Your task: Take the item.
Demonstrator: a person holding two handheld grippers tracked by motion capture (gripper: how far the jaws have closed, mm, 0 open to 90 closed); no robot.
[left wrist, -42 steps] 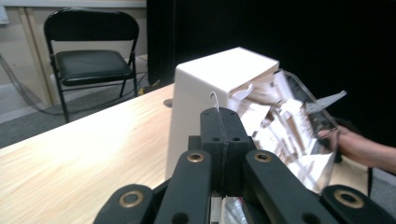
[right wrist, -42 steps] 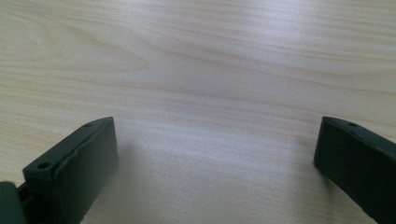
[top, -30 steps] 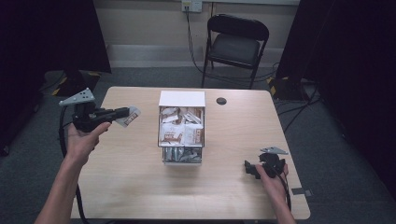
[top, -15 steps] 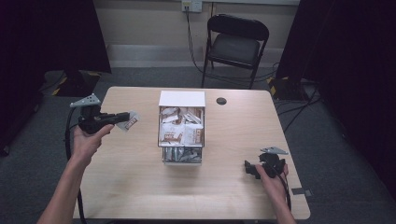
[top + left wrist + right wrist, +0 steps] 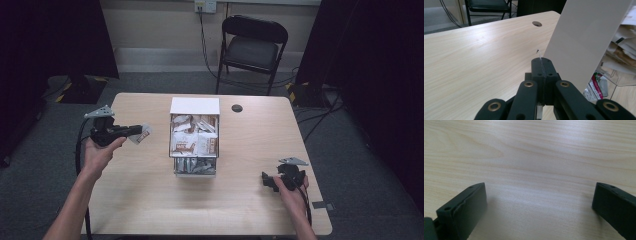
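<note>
From the high view, the person's left forearm reaches up from the bottom edge, the left hand raised over the left part of the wooden surface. It carries the left hand-held gripper, which points right toward the clear box at mid-surface and pinches a small packet at its tip, well apart from the box. The box is stuffed with similar packets, its white lid standing open on the far side. The right hand lies low near the right front corner, its right hand-held gripper resting on the surface and pointing left. A dark round hole sits beyond the box, and a black folding chair stands behind the surface.

In the left gripper view, the jaws are pressed together on a thin sliver of the packet's edge — the white lid rises just beyond.

In the right gripper view, the jaws stand wide apart over bare wood, holding nothing.
</note>
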